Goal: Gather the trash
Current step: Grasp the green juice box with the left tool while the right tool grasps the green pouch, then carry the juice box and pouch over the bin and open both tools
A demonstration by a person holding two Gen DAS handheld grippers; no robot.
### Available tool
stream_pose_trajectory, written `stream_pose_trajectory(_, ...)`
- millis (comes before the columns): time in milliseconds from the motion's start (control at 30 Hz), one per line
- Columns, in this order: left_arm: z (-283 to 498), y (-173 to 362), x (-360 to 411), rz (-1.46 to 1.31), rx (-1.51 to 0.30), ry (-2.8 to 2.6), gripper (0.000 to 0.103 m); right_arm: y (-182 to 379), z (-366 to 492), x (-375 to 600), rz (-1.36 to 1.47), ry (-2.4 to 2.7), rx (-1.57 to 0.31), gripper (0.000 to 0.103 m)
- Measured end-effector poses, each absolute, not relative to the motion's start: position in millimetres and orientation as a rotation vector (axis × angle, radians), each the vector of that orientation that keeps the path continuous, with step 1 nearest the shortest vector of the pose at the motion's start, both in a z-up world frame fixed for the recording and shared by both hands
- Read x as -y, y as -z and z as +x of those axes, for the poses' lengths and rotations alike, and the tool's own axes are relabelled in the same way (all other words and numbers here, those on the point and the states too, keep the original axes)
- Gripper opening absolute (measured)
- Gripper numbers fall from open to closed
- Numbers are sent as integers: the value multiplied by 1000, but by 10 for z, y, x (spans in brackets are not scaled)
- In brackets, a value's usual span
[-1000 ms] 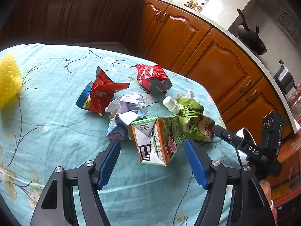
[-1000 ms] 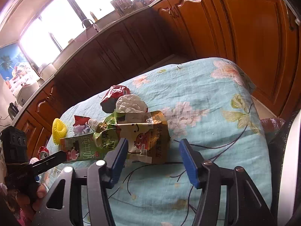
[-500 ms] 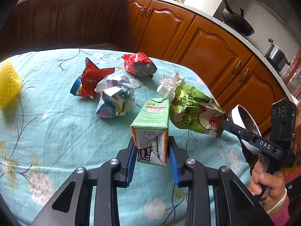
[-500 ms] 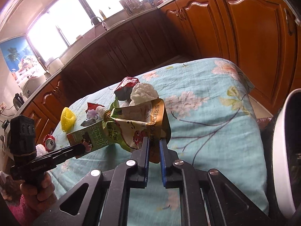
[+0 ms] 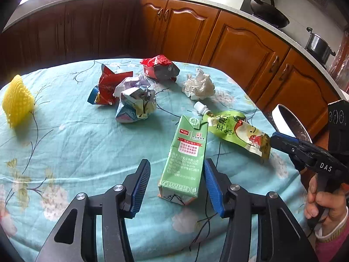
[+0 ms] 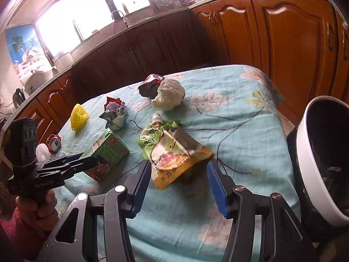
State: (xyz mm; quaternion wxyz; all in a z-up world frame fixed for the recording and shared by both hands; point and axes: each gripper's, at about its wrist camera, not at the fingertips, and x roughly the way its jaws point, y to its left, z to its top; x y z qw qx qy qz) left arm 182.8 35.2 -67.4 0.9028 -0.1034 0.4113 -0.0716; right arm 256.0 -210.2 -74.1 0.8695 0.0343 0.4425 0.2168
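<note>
While the bin at the far right is the obvious goal, pretty much all the trash is on the table, so I'd call this early days. Going left to right in the left wrist view: a yellow foam fruit net (image 5: 17, 101) sits at the left edge of the teal flowered tablecloth (image 5: 72, 144), then a torn red and blue snack wrapper (image 5: 106, 87), a crumpled ball of printed paper (image 5: 136, 100) touching it, a crushed red foil packet (image 5: 160, 67) up at the top centre, and a wadded white tissue (image 5: 198, 85) a bit right of that. None of those look touched.

Lower centre, the green milk carton (image 5: 185, 159) lies on the cloth between the blue pads of the left gripper (image 5: 176, 185). The jaws are opening: one pad sits right by the carton's side, the other is clearly off it, so it's let go, not grasped.

Right of that is the green juice pouch with a white cap (image 5: 235, 131), lying flat. In the right wrist view the right gripper (image 6: 178, 183) is spreading too, pouch between the pads but not pinched.

Far right is the white-rimmed dark bin (image 6: 322, 152); I can't tell what's in it. My guess: everything visible remains to be collected.
</note>
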Motion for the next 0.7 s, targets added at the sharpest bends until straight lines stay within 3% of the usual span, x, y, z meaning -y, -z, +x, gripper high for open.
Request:
stream_pose_trajectory(267,1987,845,-187,-166,-894,166,50,892,2995,1746,-107,-526,-967,61)
stream_pose_trajectory(300,1997,852,-178,-167,-897,171,43,926,3015,1719,-118,-537,-981,60)
stream_pose_trajectory(333,2007,861,-168,-167,-902,176,33,956,3024,1698,-122,-543,-995,56)
stream_pose_trajectory(367,2015,868,-161,-170,-906,181,32,980,3019,1686,-128,-542,-1006,49)
stream_pose_trajectory(400,2017,866,-159,-171,-904,182,32,991,2997,1688,-129,-539,-1003,34)
stream_pose_trajectory(500,2013,834,-131,-168,-894,191,31,933,2888,1756,-110,-531,-979,23)
stream_pose_trajectory(600,2001,780,-86,-164,-880,210,31,884,2767,1847,-85,-519,-971,18)
stream_pose_trajectory(700,2004,753,-64,-174,-882,222,31,899,2741,1917,-50,-546,-989,20)
